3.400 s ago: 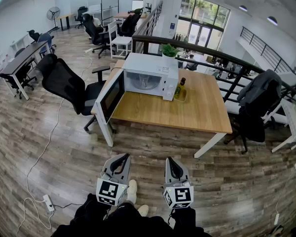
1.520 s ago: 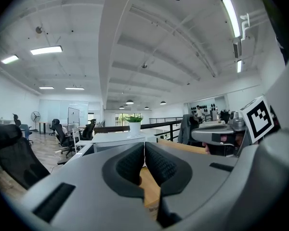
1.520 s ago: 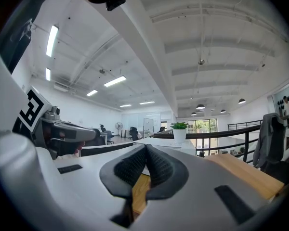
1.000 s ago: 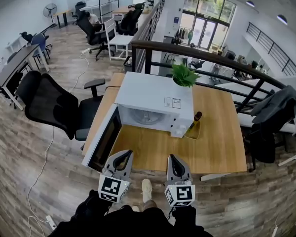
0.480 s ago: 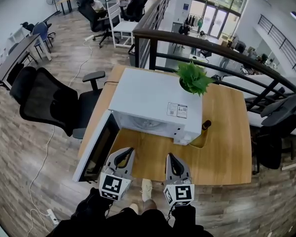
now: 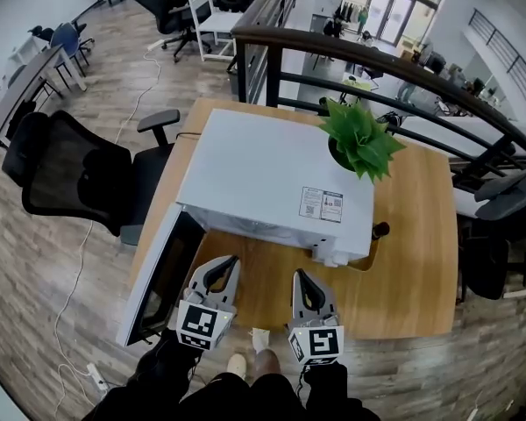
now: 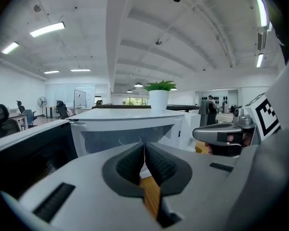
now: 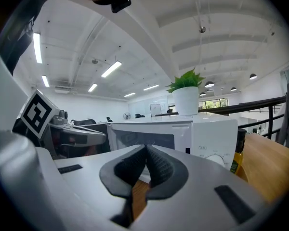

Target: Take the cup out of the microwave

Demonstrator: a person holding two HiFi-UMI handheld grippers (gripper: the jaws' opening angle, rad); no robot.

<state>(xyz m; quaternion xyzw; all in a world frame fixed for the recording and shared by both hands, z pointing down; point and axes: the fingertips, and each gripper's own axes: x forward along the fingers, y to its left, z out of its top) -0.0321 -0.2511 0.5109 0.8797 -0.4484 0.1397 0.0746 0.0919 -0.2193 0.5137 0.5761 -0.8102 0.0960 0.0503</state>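
Observation:
A white microwave (image 6: 272, 182) stands on the wooden table (image 6: 412, 270) with its door (image 6: 153, 279) swung open to the left. In the left gripper view the open cavity (image 7: 127, 136) lies straight ahead, and a faint clear cup rim (image 7: 130, 140) shows inside it. My left gripper (image 6: 231, 262) is shut and empty, hovering over the table's near edge in front of the cavity. My right gripper (image 6: 297, 276) is shut and empty beside it, facing the control panel (image 8: 209, 146). The cup is hidden in the head view.
A potted plant (image 6: 359, 139) sits on top of the microwave. A dark-capped bottle (image 8: 238, 150) stands right of it. A black office chair (image 6: 61, 178) is left of the table, a dark railing (image 6: 377, 60) behind it. The open door juts past the table's front left corner.
Both grippers have moved forward and lower, from in front of the table edge to over it, close to the microwave's front. The microwave looms larger. Both jaws stay shut.

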